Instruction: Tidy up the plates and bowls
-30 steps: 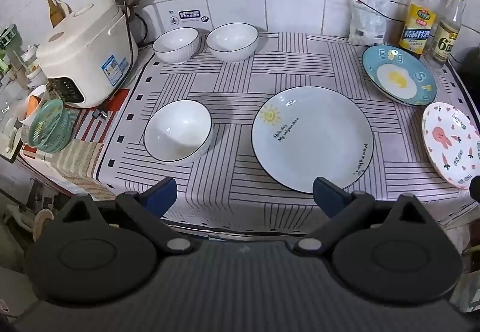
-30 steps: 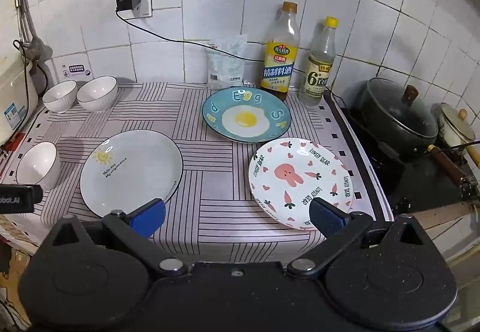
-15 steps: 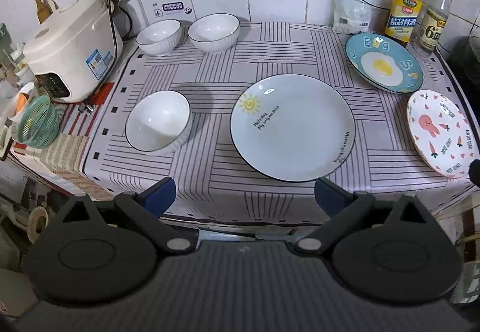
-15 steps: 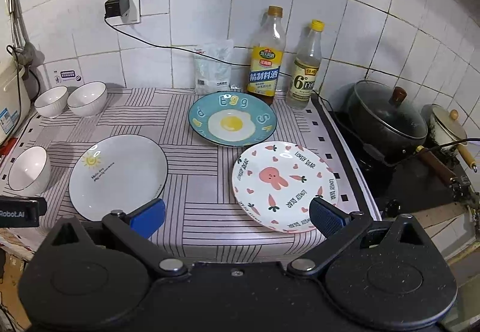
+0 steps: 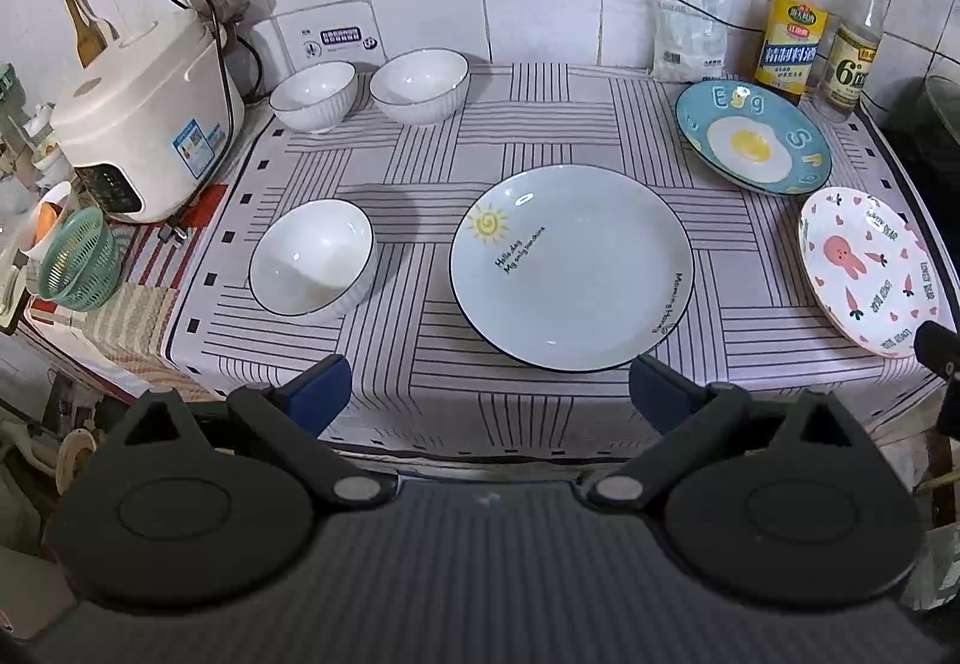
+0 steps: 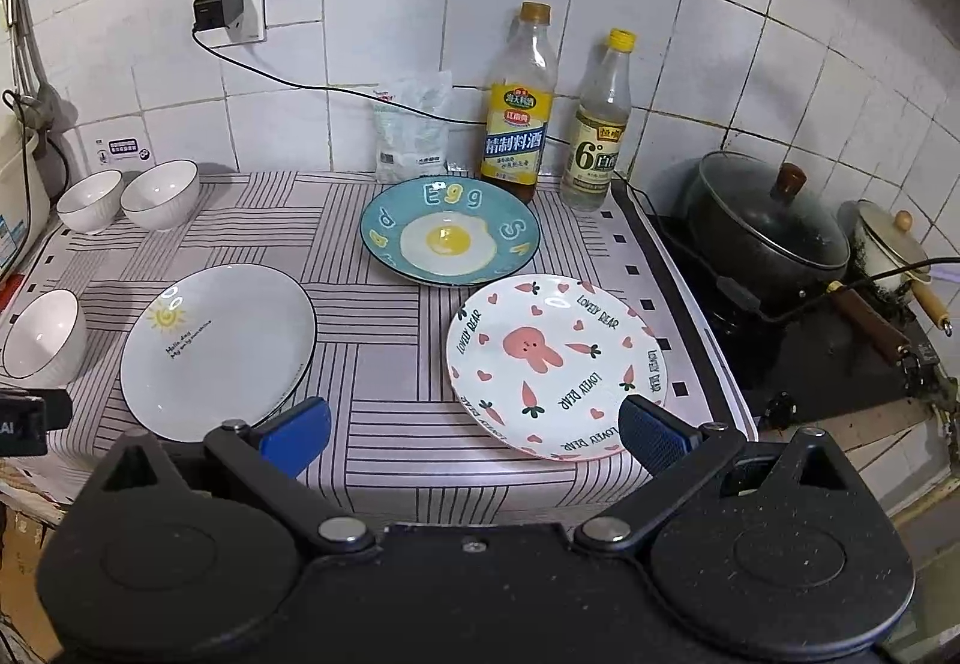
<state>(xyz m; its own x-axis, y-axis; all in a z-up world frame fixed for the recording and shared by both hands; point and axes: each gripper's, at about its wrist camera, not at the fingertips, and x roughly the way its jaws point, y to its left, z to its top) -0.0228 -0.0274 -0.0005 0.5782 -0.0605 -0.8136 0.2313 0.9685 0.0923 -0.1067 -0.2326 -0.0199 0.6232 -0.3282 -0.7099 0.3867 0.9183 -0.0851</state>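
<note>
Both sets of fingers spread, empty: left gripper (image 5: 489, 394) faces sun plate (image 5: 571, 266), right gripper (image 6: 474, 433) near bunny plate (image 6: 555, 364); bowls at 10 o'clock await stacking.

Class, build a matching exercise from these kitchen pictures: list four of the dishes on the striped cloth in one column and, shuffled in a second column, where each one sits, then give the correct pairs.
Column 1
1. sun plate
2. egg plate
3. bunny plate
4. lone bowl

Column 2
A. at the back, just in front of the two bottles
B. front corner nearest the stove
C. front left, nearest the rice cooker
D. middle of the cloth, between a bowl and the patterned plates

Pairs: 1-D, 2-A, 3-B, 4-C
</note>
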